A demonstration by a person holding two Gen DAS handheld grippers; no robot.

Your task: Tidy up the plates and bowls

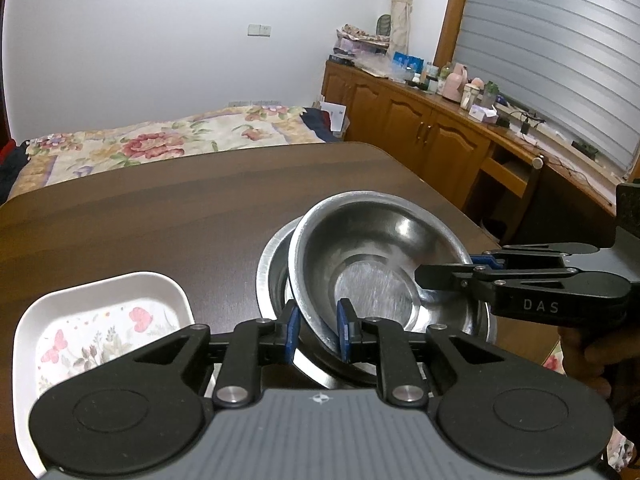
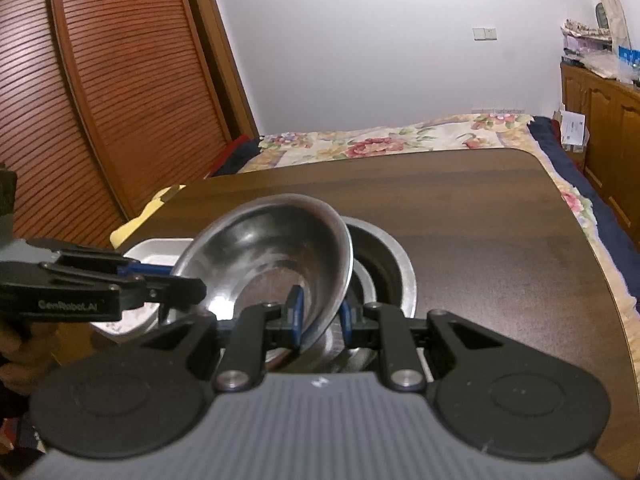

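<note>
A steel bowl (image 1: 372, 252) is tilted above a second steel bowl (image 1: 276, 280) that rests on the brown table (image 1: 160, 216). My left gripper (image 1: 318, 330) is shut on the upper bowl's near rim. My right gripper (image 1: 452, 272) comes in from the right and pinches the same bowl's right rim. In the right wrist view the upper bowl (image 2: 272, 248) sits tilted between my right gripper's (image 2: 322, 314) pads, over the lower bowl (image 2: 384, 264). My left gripper (image 2: 176, 276) holds its left rim there.
A white rectangular plate with a flower and butterfly print (image 1: 100, 328) lies on the table to the left of the bowls; its rim shows in the right wrist view (image 2: 156, 252). A bed lies beyond the table, wooden cabinets to the right.
</note>
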